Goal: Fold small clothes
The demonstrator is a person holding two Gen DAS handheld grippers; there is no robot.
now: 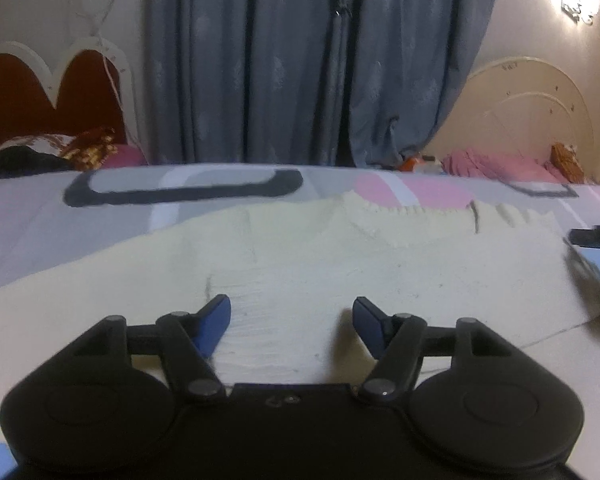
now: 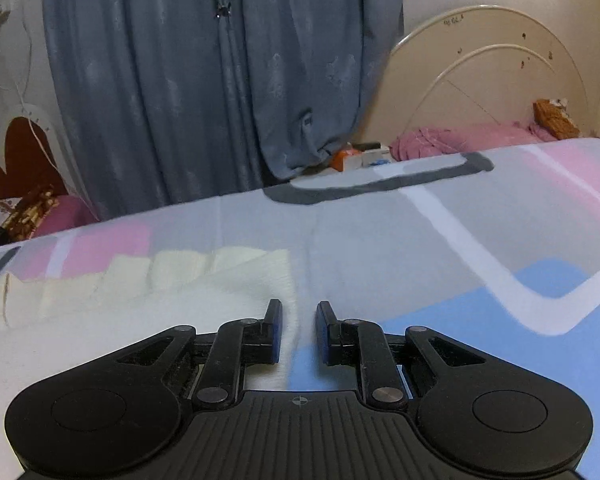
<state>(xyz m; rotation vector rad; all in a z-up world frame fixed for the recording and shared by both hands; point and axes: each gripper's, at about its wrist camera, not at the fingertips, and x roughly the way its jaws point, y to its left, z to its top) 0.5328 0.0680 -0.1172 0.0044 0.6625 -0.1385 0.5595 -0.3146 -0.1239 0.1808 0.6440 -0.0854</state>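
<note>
A cream knitted garment [image 1: 340, 264] lies spread flat on a bed sheet [image 1: 40, 232] patterned in grey, pink and blue. My left gripper [image 1: 292, 308] hovers over the garment's near part with its jaws wide apart and nothing between the blue pads. In the right wrist view the garment [image 2: 140, 280] fills the left side, and its ribbed edge ends just below my right gripper [image 2: 299, 308]. That gripper's jaws stand a narrow gap apart; only the sheet [image 2: 420, 240] and the cloth's edge show through the gap, and nothing is pinched.
Grey-blue curtains [image 1: 280, 60] hang behind the bed. A cream headboard [image 2: 480, 80] with pink bedding is at the right, a red and white headboard [image 1: 40, 92] at the left. A dark object [image 1: 596, 238] pokes in at the right edge of the left wrist view.
</note>
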